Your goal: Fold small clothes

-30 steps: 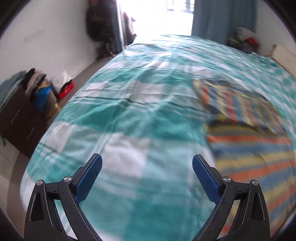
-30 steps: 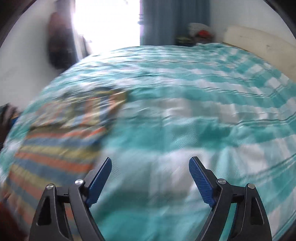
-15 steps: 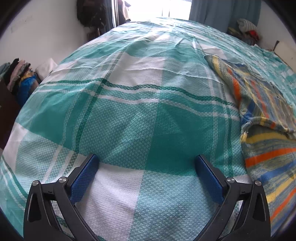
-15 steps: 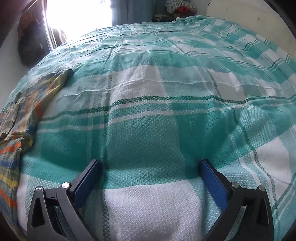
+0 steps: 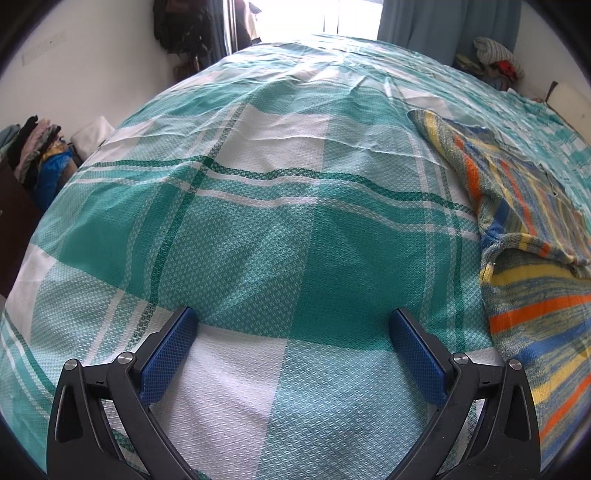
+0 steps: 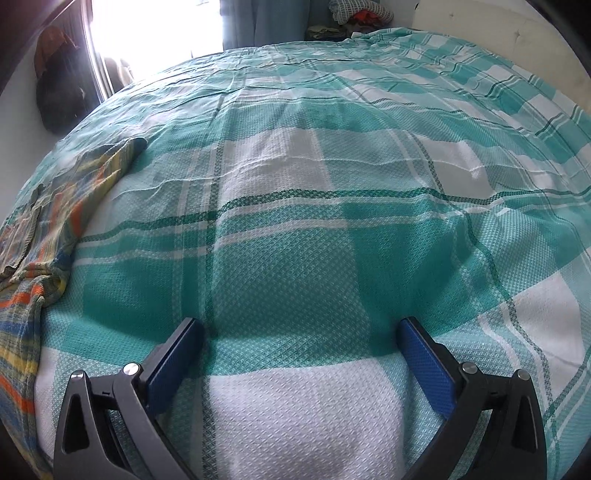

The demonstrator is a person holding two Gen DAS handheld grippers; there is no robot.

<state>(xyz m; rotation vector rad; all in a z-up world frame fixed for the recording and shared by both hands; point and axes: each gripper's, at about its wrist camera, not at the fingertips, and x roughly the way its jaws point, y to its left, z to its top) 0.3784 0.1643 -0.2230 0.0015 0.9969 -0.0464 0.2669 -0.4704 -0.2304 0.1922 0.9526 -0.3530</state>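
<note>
A small striped knit garment (image 5: 524, 236), in orange, yellow and blue, lies on the bed at the right of the left wrist view, its upper part folded over the lower. It shows at the left edge of the right wrist view (image 6: 40, 229). My left gripper (image 5: 293, 325) is open and empty, low over the bedsheet, left of the garment. My right gripper (image 6: 301, 332) is open and empty, low over the sheet, right of the garment. Neither touches the garment.
The bed is covered by a teal and white checked sheet (image 5: 258, 229). Piled clothes (image 5: 33, 155) sit on furniture at the left. More clothes (image 5: 491, 59) lie in the far corner by the blue curtain. A headboard (image 6: 491, 33) stands at the right.
Both grippers have dropped from above the bed to just over the sheet and settled on either side of the garment. Both stayed open and empty.
</note>
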